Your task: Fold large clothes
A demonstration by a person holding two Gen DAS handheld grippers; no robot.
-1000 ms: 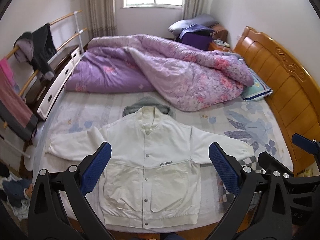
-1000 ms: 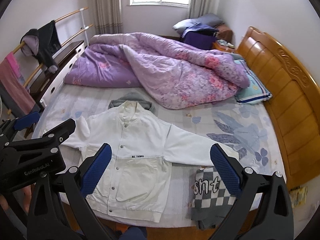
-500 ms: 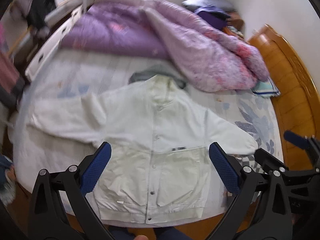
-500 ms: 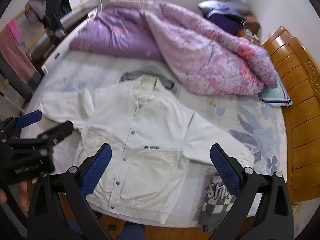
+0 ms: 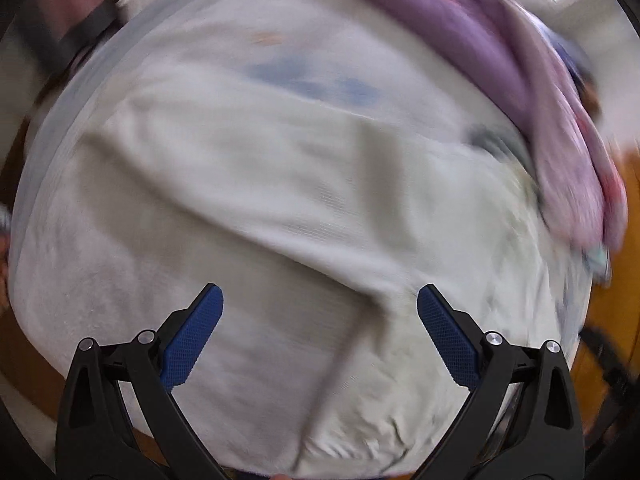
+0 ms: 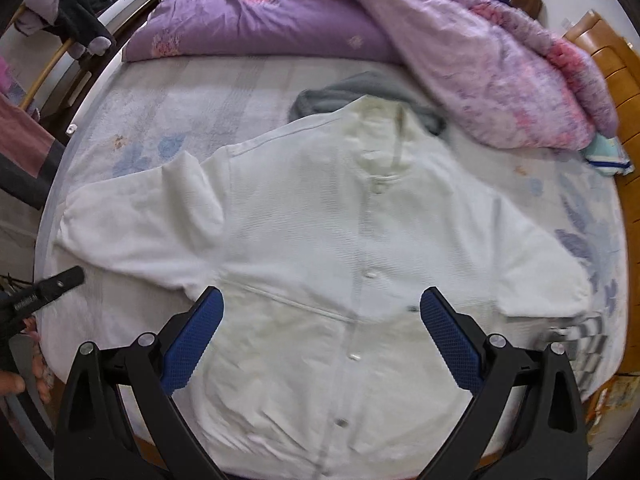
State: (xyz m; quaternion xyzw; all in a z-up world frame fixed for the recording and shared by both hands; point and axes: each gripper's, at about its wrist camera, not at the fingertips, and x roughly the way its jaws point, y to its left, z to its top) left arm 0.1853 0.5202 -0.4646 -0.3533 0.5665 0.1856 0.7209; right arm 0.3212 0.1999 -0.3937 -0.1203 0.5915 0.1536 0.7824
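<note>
A white button-front jacket [image 6: 320, 240] lies flat on the bed, front up, sleeves spread left and right. My right gripper [image 6: 318, 320] is open and empty, hovering over the jacket's lower front. My left gripper [image 5: 318, 320] is open and empty, close above the jacket's left sleeve and side [image 5: 280, 200]; that view is blurred. Part of the left gripper [image 6: 44, 288] shows at the left edge of the right wrist view, beside the left sleeve.
A purple quilt [image 6: 460, 40] is heaped across the far half of the bed. A grey garment [image 6: 352, 92] lies under the jacket's collar. A checked cloth [image 6: 588, 332] lies by the right cuff. A wooden headboard [image 6: 612, 72] stands at right, a clothes rail [image 6: 60, 20] at left.
Both grippers have come down and forward toward the jacket. The left gripper has swung left and low over the left sleeve; its view is now blurred. Both stay open.
</note>
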